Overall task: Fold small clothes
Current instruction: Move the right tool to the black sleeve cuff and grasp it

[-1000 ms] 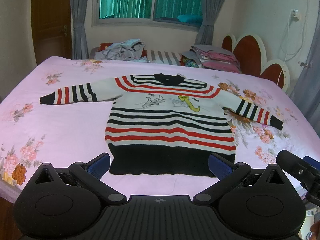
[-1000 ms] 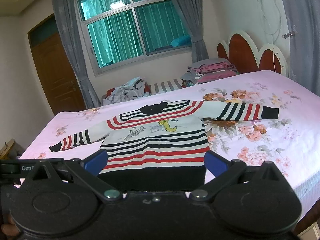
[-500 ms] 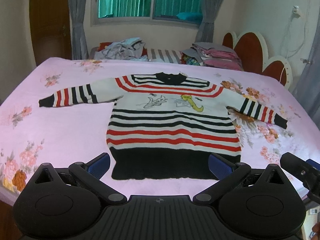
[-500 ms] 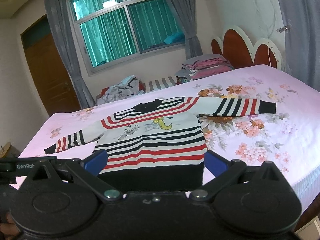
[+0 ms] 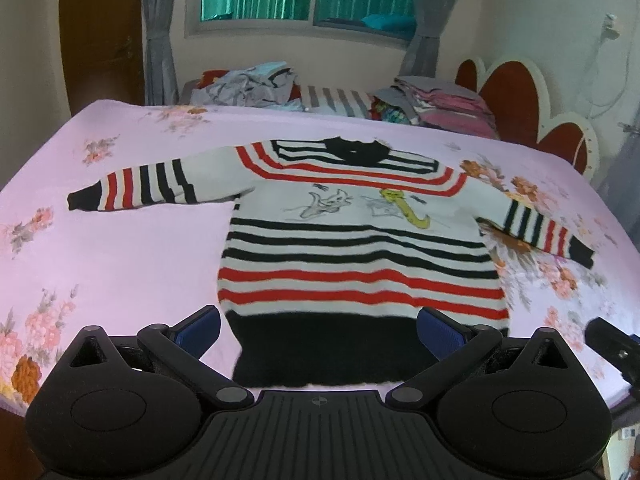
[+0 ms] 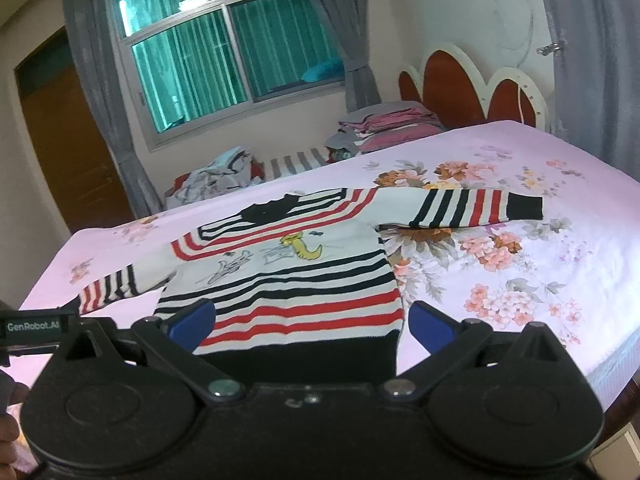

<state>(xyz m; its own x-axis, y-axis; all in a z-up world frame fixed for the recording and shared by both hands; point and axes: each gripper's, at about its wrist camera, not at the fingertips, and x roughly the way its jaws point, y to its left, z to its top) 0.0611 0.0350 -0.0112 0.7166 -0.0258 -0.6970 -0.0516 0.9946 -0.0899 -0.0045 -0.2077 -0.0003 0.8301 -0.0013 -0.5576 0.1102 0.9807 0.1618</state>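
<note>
A small knitted sweater [image 5: 360, 248] [image 6: 288, 280] with red, black and white stripes and a cartoon print lies flat, face up, on the bed, both sleeves spread out sideways. Its black hem points toward me. My left gripper [image 5: 320, 330] hovers open just short of the hem, nothing between its blue pads. My right gripper [image 6: 310, 322] is open too, held over the hem's right half, and holds nothing. The tip of the right gripper shows at the right edge of the left wrist view.
The bed has a pink floral sheet [image 5: 120, 264] [image 6: 520, 280]. Loose clothes [image 5: 248, 84] and a folded stack [image 5: 444, 104] lie along the far side under the window. A red and white headboard [image 6: 472, 84] stands at the right. A wooden door [image 6: 60, 148] is at the left.
Both grippers have moved closer to the sweater, which now looks larger and nearer in both views. Neither gripper has changed its opening, and the sweater has not moved.
</note>
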